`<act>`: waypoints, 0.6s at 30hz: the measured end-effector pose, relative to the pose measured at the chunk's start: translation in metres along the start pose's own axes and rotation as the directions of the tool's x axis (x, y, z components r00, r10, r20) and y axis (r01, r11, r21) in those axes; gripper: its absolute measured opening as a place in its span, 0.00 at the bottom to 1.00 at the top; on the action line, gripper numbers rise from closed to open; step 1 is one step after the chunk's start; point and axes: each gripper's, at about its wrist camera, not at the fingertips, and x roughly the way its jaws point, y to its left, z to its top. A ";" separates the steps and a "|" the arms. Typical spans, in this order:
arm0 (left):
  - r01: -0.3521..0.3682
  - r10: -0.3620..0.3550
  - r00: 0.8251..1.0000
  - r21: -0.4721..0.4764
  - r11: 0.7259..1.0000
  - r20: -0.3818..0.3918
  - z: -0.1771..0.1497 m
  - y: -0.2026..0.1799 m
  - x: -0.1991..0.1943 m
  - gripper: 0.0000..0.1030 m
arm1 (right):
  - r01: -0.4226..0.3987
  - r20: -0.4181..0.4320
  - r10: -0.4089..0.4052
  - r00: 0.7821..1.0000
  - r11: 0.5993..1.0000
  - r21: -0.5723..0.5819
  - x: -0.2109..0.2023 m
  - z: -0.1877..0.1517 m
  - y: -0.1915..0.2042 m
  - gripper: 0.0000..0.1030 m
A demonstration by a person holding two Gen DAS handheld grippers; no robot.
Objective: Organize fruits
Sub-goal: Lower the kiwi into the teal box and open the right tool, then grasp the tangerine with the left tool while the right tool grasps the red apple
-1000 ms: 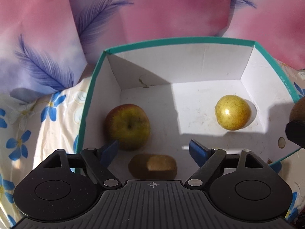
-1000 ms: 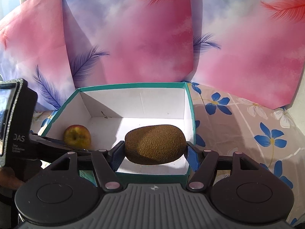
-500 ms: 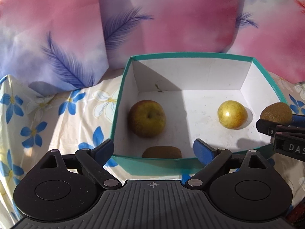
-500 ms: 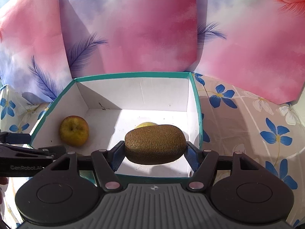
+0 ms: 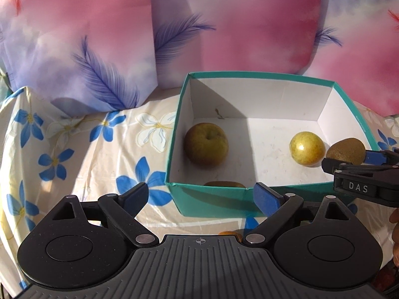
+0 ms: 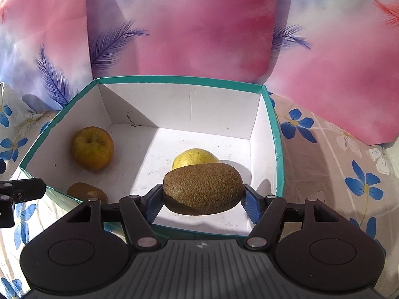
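Over the teal box (image 6: pixel 278 149), near its front right corner, my right gripper (image 6: pixel 203 198) has its blue pads pressed against both ends of a brown kiwi (image 6: pixel 203 189), which lies sideways between them above the white floor. Behind that kiwi, inside the box, sits a yellow-green fruit (image 6: pixel 194 158), partly hidden by it. Toward the box's left wall I see a russet apple (image 6: pixel 92 148), and a second kiwi (image 6: pixel 87 193) lies against the front wall near the left corner. Short of the box's front wall, my left gripper (image 5: pixel 200 198) hangs with its jaws spread wide and nothing between them, over the flowered cloth (image 5: pixel 74 154). An orange fruit (image 5: pixel 230 234) peeks out on the cloth just in front of the box, mostly hidden.
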 end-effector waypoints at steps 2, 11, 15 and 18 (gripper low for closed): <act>-0.003 0.003 1.000 0.000 1.000 -0.006 -0.002 0.000 0.000 0.92 | -0.001 -0.001 0.001 1.000 1.000 0.001 0.000 0.000 -0.001 0.65; -0.019 0.019 0.999 -0.010 1.000 -0.037 -0.015 0.009 0.002 0.92 | 0.006 0.032 -0.006 0.999 1.000 0.008 -0.011 -0.001 -0.003 0.70; -0.024 0.024 0.997 -0.002 1.000 -0.071 -0.027 0.015 0.010 0.92 | 0.030 0.092 -0.030 0.995 1.000 0.001 -0.033 -0.005 0.000 0.76; -0.007 0.009 0.995 0.017 1.000 -0.101 -0.041 0.016 0.018 0.92 | 0.047 0.158 -0.044 0.986 0.999 -0.015 -0.057 -0.015 0.005 0.81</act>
